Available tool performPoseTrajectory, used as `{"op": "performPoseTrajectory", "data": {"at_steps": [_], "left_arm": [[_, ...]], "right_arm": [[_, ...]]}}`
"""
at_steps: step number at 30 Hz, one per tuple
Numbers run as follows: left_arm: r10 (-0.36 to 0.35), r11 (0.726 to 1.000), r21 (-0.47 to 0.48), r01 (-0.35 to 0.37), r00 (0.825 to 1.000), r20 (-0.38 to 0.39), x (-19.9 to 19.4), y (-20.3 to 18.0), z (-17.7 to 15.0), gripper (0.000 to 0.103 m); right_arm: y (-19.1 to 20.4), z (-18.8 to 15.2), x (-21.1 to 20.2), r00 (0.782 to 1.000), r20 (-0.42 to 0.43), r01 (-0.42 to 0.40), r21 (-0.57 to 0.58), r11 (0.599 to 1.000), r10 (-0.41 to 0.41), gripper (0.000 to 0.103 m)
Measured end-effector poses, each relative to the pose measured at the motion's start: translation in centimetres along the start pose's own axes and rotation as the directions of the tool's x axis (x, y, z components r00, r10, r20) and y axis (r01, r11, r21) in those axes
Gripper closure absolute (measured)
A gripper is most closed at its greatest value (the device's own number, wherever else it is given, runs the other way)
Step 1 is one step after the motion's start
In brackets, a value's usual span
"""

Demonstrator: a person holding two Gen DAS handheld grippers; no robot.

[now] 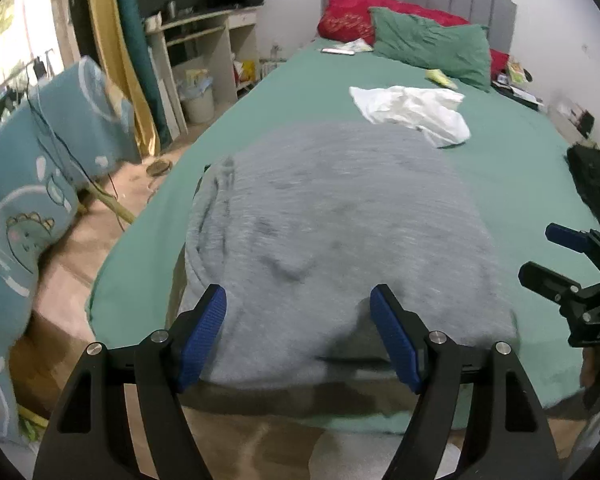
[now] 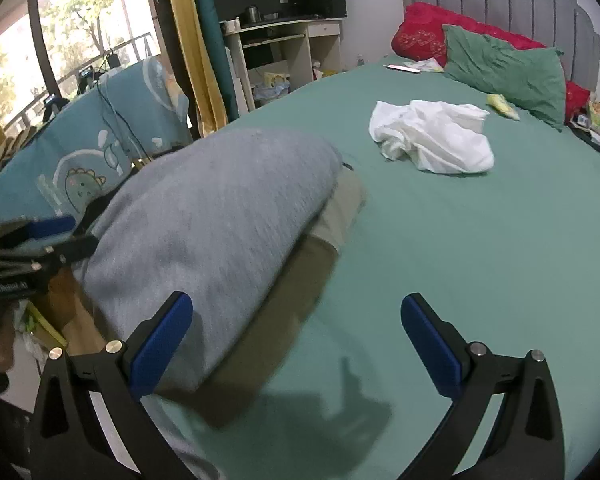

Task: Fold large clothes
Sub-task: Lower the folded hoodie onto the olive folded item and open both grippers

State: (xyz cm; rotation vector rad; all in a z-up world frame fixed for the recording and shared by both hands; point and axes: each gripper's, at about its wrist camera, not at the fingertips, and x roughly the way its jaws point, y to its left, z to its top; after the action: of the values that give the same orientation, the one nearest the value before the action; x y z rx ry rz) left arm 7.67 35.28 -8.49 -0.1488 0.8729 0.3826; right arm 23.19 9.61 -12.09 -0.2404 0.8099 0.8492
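While both of my claws hang over the near end of the bed [image 1: 500,184], the grey garment [image 1: 340,220] lies spread on the green sheet, its near edge reaching the mattress edge. It is heathered grey knit, broad and mostly flat, motion-blurred in both views; a seam or strap line runs along its side at about 10 o'clock in the left wrist view. A tan layer [image 2: 340,204] shows beneath its edge in the right wrist view; I cannot tell whether that belongs to the garment.

My left claw [image 1: 298,336] stands wide, empty, its blue pads [image 1: 204,336] framing the garment's near edge without gripping it. My right claw [image 2: 296,344] is likewise wide and empty, over bare sheet, with the grey garment [image 2: 220,220] at 10 o'clock; its left pad overlaps the cloth in view, and contact I cannot confirm.

A crumpled white garment [image 1: 416,114] lies further up the bed at 1 o'clock, well apart from the grey one. A green pillow [image 1: 432,44] and red pillow [image 1: 348,14] rest at the headboard.
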Motion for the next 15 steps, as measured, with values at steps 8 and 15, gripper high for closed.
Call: {"op": "performPoseTrajectory", "data": {"at_steps": [8, 15], "left_arm": [[-0.054, 0.998, 0.029, 0.053, 0.998, 0.023, -3.6, -6.0, -2.7, 0.025], [-0.134, 0.991, 0.013, 0.134, 0.99, 0.033, -5.9, -11.7, -4.6, 0.025]], "right_arm": [[-3.5, -4.1, -4.2, 1.0, -0.013, 0.021, 0.043, 0.999, -0.021, 0.001], [-7.8, -7.3, -8.3, 0.999, -0.006, 0.044, 0.138, 0.989, -0.044, 0.001]]}}
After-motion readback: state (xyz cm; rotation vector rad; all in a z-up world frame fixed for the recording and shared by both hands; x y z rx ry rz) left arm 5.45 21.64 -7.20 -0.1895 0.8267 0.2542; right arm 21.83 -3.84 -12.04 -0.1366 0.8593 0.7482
